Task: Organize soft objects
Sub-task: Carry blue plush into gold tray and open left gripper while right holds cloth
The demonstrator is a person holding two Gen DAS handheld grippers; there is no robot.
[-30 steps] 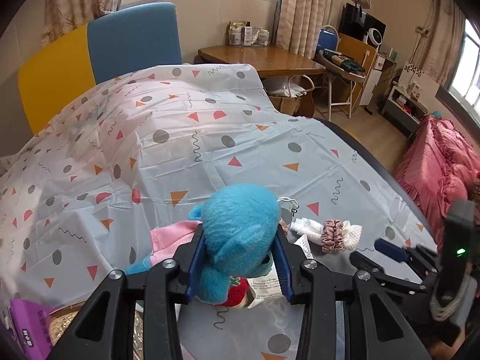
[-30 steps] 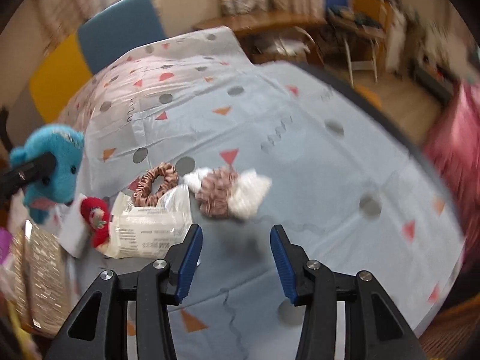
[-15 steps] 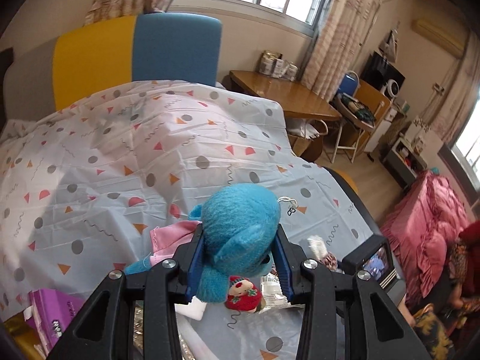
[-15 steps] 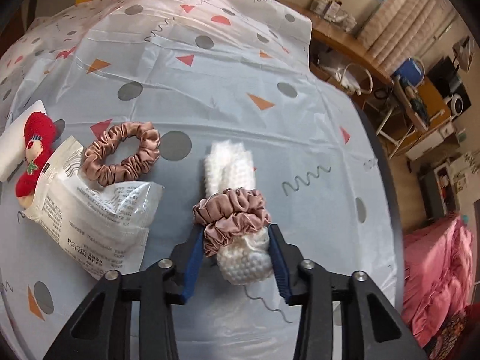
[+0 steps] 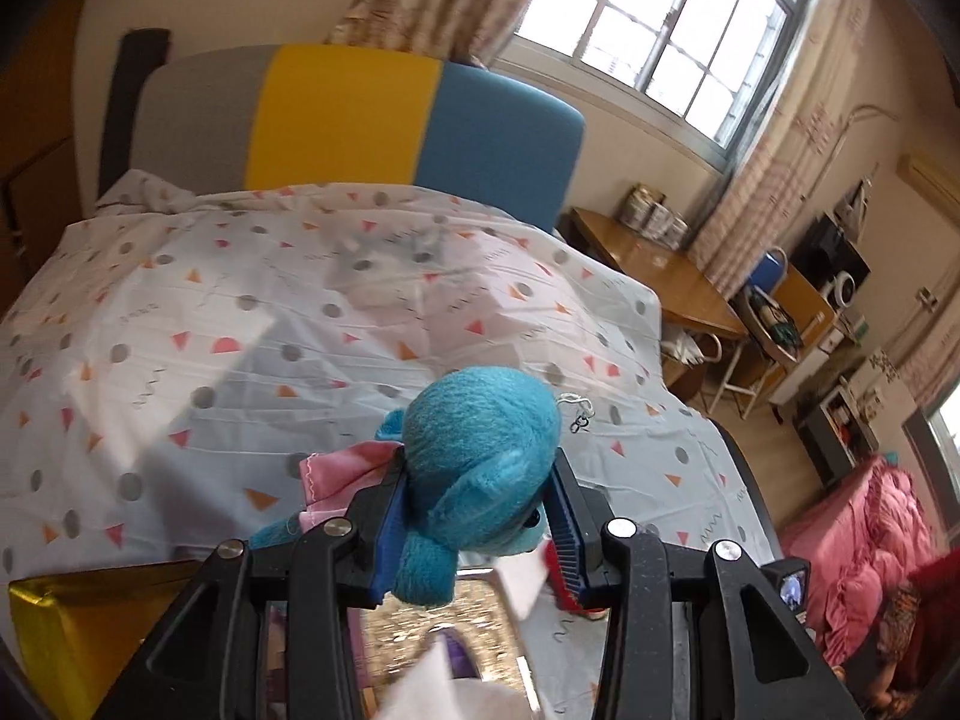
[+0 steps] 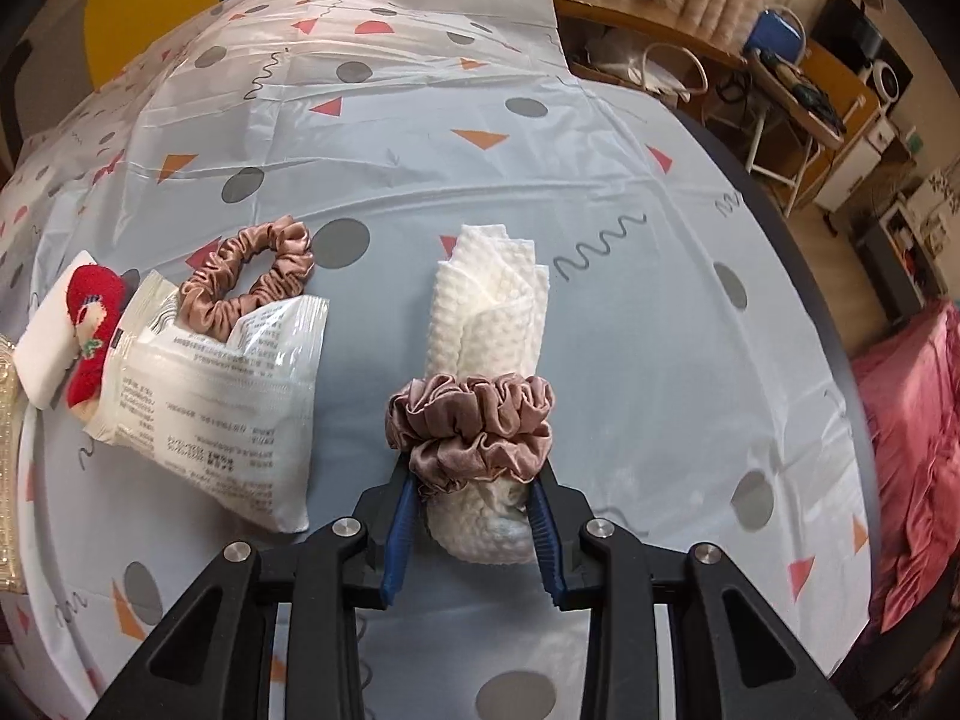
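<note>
Over on the left, a blue plush toy (image 5: 480, 468) is clamped between the blue pads of the left gripper (image 5: 477, 531) and carried clear of the patterned tablecloth (image 5: 300, 324). Fuzzy felted pile, a rounded head, a pink fabric scrap at its side and a small metal clasp on a white cord at its top can be made out. Below it a gold box (image 5: 72, 618) and a glittery surface are glimpsed, blurred; this is judged to be where the toy is headed, so a lowering and a release over that container would be called for.

Moving right across the table, a small red plush figure (image 6: 90, 330) is seen lying on a white pad, touching a crinkly printed plastic packet (image 6: 222, 396). A loose satin scrunchie (image 6: 246, 276), brownish pink and ruffled, rests against the packet's far edge.

Further right, a rolled white waffle-textured cloth (image 6: 489, 312) is bound at its middle by a second satin scrunchie (image 6: 474, 426). The jaws of the right gripper (image 6: 474, 519) are closing on the near end of that roll, the pads already pressed into the soft knit. The pick-up step is judged to be in hand here; a firm hold below the scrunchie and a straight lift would be needed, since the roll is squashy and could slip or unroll.
</note>
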